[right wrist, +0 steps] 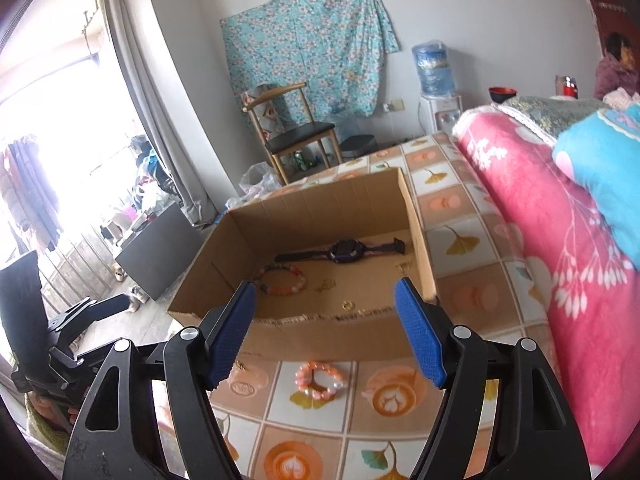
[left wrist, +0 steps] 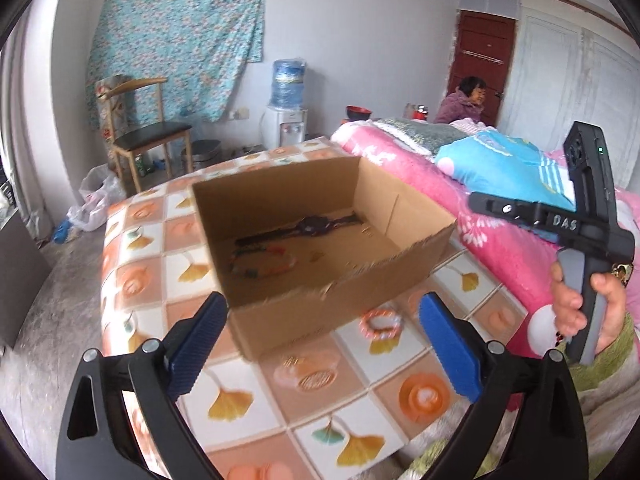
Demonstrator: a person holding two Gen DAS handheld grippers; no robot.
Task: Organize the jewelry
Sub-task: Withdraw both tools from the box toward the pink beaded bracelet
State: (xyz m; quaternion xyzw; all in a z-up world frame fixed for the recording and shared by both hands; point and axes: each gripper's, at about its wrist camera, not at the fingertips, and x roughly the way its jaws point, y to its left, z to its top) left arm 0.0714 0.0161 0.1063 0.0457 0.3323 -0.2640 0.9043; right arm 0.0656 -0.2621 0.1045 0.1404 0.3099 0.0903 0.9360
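Left gripper (left wrist: pixel 324 344) hanging wide apart, grasping nothing. Cardboard box (right wrist: pixel 304 216) sitting on patterned tablecloth (right wrist: pixel 460 240), holding beaded bracelet (right wrist: pixel 282 280) at 9 o'clock, wristwatch (right wrist: pixel 342 251) at 12. Pink bracelet (right wrist: pixel 320 381) lying outside at 6. Right gripper (right wrist: pixel 324 344) standing released, empty.

Pink bead bracelet (right wrist: pixel 319 381) before watch-holding box (right wrist: pixel 304 332)

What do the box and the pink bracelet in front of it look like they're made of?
The box looks like plain brown corrugated cardboard, matte, with a ragged torn top edge. The pink bracelet looks like a ring of glossy round beads in pink and white, possibly plastic or glass; the frames don't settle which.
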